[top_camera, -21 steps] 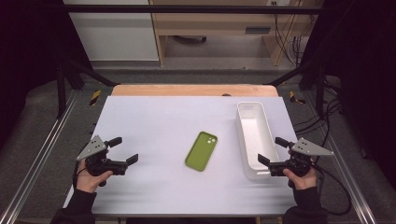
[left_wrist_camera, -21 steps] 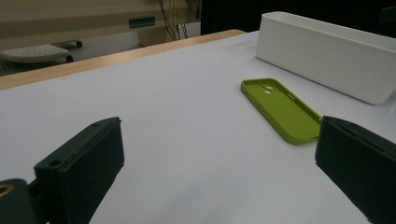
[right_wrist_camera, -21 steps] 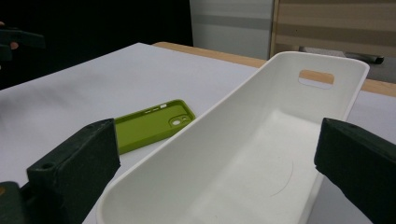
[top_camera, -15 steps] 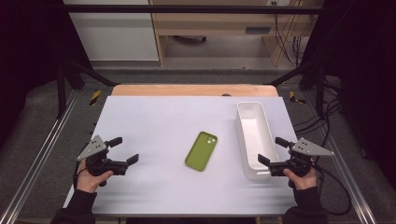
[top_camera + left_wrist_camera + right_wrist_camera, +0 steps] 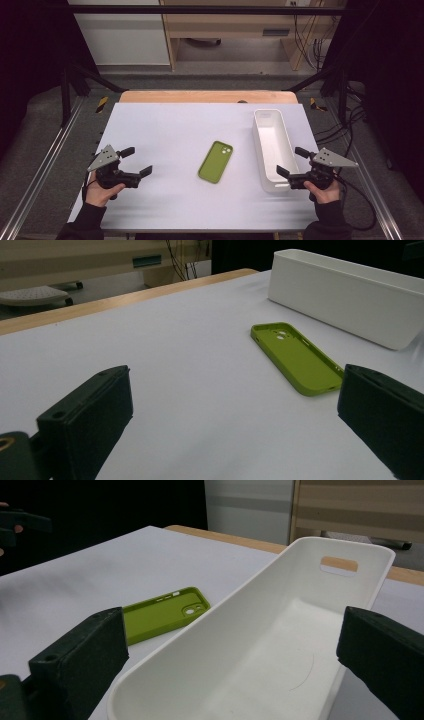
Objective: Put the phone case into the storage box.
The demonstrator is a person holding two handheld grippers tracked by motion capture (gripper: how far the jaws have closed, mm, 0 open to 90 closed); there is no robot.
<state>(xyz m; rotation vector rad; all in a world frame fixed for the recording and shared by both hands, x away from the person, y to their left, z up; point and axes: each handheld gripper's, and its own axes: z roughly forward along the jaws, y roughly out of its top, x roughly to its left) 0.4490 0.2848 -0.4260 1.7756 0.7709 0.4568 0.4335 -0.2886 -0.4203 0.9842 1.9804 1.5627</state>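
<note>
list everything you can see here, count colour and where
phone case: 1, green, lying flat near the middle of the table, hollow side up
bin: 1, white, long, empty, right of the phone case
table: 1, white top with a wooden far edge
left gripper: 1, black with a grey plate, near left of the table, jaws open, nothing between them
right gripper: 1, black with a grey plate, at the near end of the bin, jaws open
hands: 2, dark sleeves, at the near edge
</note>
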